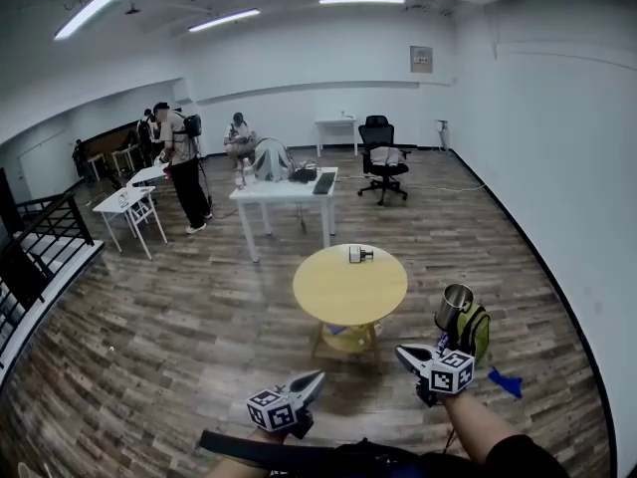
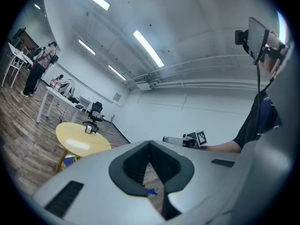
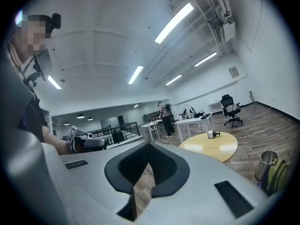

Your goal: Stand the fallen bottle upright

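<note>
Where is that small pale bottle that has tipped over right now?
In the head view, the small pale bottle lies on its side near the far edge of the round yellow table, mid-room, with the white desk beyond it.

Small bottle (image 1: 359, 255) lies sideways on round table (image 1: 328, 297).

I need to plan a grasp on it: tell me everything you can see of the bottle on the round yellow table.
The bottle is small, with a pale body and a dark end, probably its cap; it shows too small to tell its material. It lies on its side on the round yellow table, toward the far edge in the head view, dark end pointing to that picture's right. Only the tabletop touches it.
</note>
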### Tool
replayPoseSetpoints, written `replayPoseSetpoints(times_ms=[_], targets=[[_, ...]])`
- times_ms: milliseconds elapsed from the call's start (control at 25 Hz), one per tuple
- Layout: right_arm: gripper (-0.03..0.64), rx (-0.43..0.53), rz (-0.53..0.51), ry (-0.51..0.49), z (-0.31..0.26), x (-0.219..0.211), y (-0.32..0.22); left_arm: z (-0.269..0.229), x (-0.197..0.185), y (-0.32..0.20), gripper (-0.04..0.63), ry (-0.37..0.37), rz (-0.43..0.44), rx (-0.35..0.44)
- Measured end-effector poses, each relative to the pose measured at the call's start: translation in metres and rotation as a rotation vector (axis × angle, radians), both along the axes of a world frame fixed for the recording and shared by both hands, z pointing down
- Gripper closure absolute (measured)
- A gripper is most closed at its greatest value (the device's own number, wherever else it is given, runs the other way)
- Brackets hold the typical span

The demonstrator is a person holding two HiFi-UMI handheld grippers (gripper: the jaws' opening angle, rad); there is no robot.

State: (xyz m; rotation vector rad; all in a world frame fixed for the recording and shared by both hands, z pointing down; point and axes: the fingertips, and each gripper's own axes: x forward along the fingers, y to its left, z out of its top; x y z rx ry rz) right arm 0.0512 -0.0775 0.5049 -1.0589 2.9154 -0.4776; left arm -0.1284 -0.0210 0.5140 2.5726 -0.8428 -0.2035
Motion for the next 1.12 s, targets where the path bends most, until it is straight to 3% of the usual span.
replayPoseSetpoints(times_ms=[280, 680, 880, 1120], targets=[[0.629, -0.012, 0.051, 0.006, 0.012, -0.023, -0.071, 0.009, -0.027, -0.08, 0.588, 0.015, 0.047, -0.009], [0.629, 0.021, 0.17, -0.013, -0.014, -0.101, -0.183, -0.01, -0.108, -0.209, 0.588, -0.002, 0.177, 0.022], [0.629, 0.002, 0.159, 0.004, -0.006, -0.127, -0.223, -0.006, -0.129, -0.253, 0.588, 0.012, 0.173, 0.01], [0.629, -0.021, 0.136, -0.012, 0.008, -0.126, -0.277, 0.014, -0.137, -0.296, 0.588, 0.003, 0.126, -0.033]])
